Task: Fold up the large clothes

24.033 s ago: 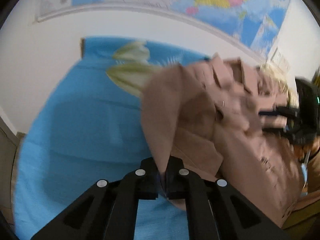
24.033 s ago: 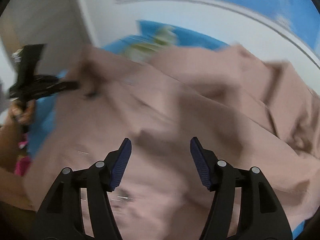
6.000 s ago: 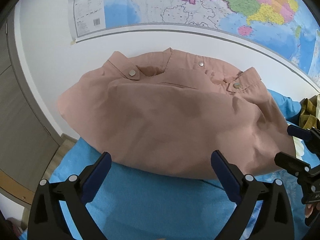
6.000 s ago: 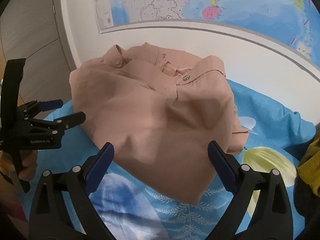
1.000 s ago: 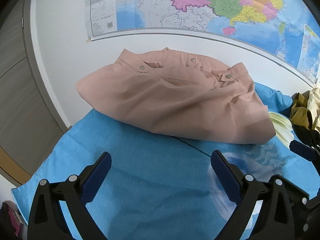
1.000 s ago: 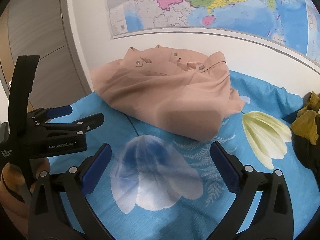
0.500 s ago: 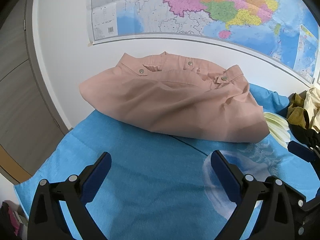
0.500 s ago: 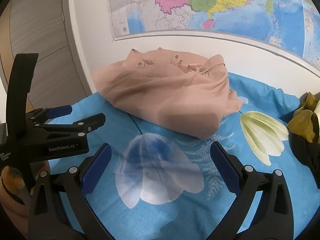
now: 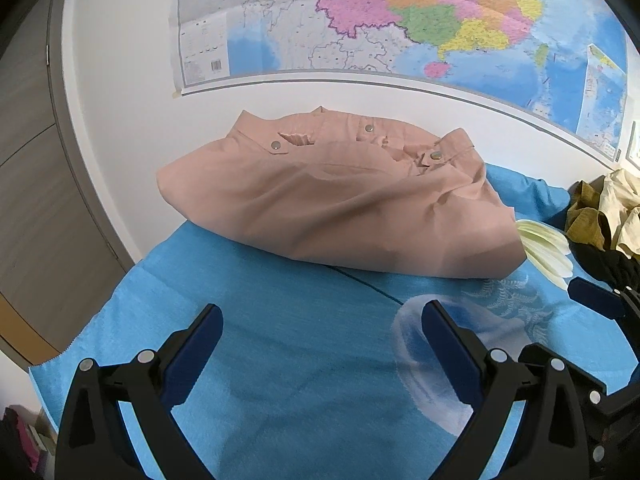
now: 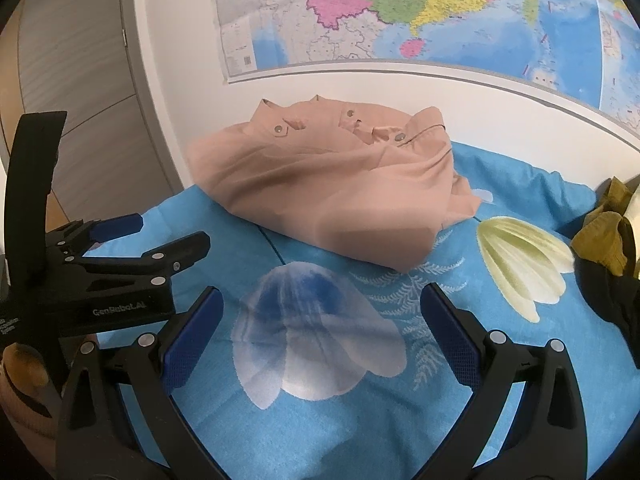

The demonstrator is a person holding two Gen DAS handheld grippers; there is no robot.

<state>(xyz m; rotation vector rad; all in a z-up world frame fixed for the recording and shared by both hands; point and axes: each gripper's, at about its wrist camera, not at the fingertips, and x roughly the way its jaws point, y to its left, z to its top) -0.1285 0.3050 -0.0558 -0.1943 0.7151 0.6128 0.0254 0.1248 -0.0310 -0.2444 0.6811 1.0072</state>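
At the far left stands a grey-brown cabinet (image 9: 36,184) with flat wood-grain panels, next to the white wall (image 9: 120,80). A large paper map (image 9: 400,20), glossy and brightly coloured, hangs across the wall above.

The left gripper (image 9: 320,334) is held above the blue cloth (image 9: 280,320), its fingers spread wide apart with nothing between them. The finger pads (image 9: 192,354) are dark blue with a fine dotted grip surface, set in black plastic arms with round silver rivets. In the right wrist view this same gripper shows from the side at the left edge, with white lettering on its black body and a hand (image 10: 24,376) around its handle.

The pink jacket (image 9: 340,200) lies folded into a thick, soft bundle at the back of the cloth, against the wall. Its long axis runs left to right along the wall. The collar edge with its round metal snaps (image 9: 275,145) faces the wall, and the smooth folded edge faces the grippers. The fabric is matte and lightly creased, bulging rather than flat.

The right gripper (image 10: 320,320) also has its fingers wide apart and empty, hovering over a pale printed flower (image 10: 316,332) on the cloth, well short of the jacket. The cloth is a flat weave, bright blue, with a cream flower print (image 10: 520,256) farther right.

At the far right lies a heap of clothes (image 9: 600,216), mustard, cream and black, crumpled.
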